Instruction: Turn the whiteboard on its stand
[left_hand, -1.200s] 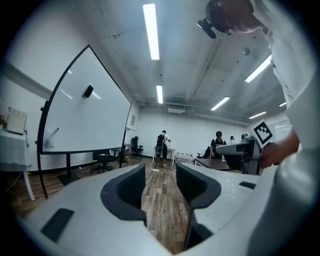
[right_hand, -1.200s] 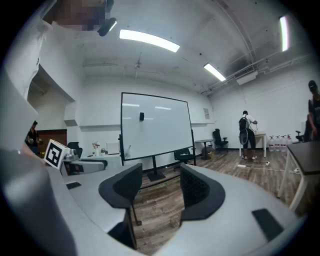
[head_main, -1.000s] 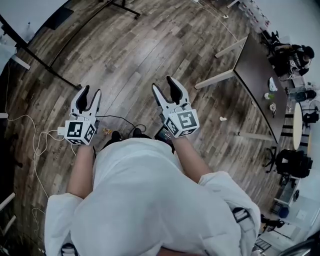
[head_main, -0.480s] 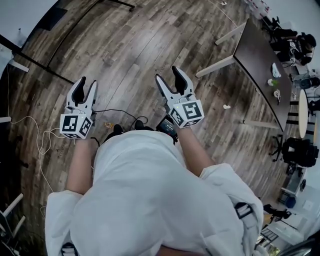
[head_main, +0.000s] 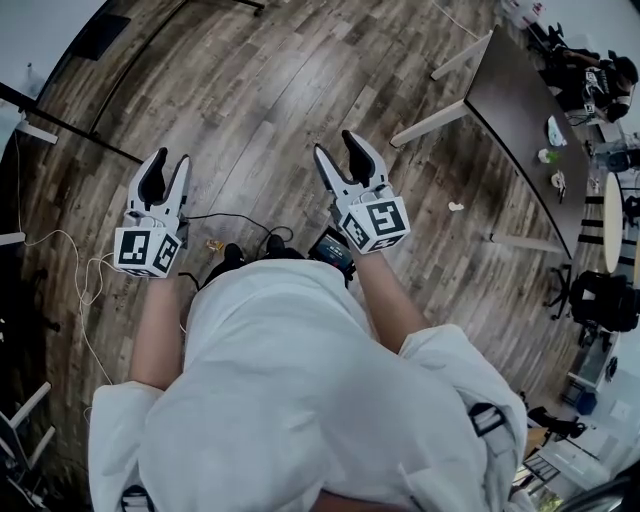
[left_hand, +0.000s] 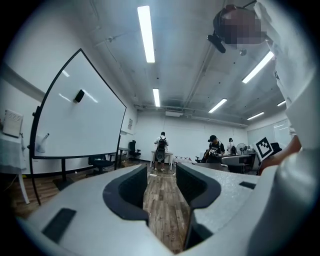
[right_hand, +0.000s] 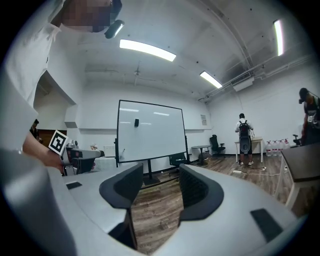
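Bright overhead lighting, fisheye, seemingly soft.

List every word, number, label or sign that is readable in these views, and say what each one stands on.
No text can be read anywhere.
Left marker cube: black-and-white square patterns only, no letters.
Right marker cube: the same, patterns only.
Whiteboard: blank, with only a small dark object on it.
Wall notice beside the whiteboard: too small to read.

Head view steeply down; gripper views level, sharing distant whiteboard
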